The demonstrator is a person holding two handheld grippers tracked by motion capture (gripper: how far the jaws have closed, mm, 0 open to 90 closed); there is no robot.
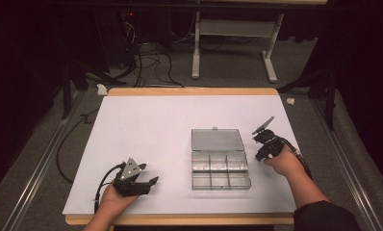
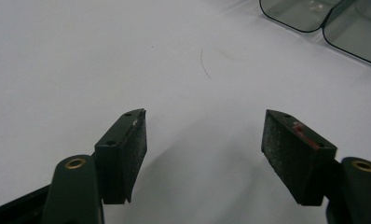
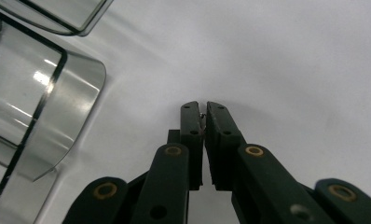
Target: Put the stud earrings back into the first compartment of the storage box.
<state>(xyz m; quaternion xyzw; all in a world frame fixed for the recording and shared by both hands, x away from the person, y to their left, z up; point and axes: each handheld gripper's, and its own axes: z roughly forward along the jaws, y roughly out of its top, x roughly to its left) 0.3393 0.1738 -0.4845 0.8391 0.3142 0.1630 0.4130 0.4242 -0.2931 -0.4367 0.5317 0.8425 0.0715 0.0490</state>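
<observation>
While my left hand [image 1: 113, 198] rests near the table's front edge, my left gripper [image 1: 150, 182] sits low over the white sheet [image 1: 146, 125] with its two jaws spread wide and nothing between them; in the left gripper view the two pads [image 2: 291, 154] stand well apart over bare sheet, a thin hair-like line [image 2: 205, 64] lying ahead of them. Right of centre lies one clear plastic box [image 1: 220, 165], its lid [image 1: 217, 139] swung back flat toward the far side, its tray split into six compartments in two rows of three; I cannot tell whether anything is in them. Just right of the box, my right hand [image 1: 287, 161] holds my right gripper [image 1: 257, 138] near the lid's right edge. Its jaws are almost closed, a narrow slit between them, and a tiny speck shows at the tips in the right gripper view [image 3: 203, 110]; what it is I cannot tell.
</observation>
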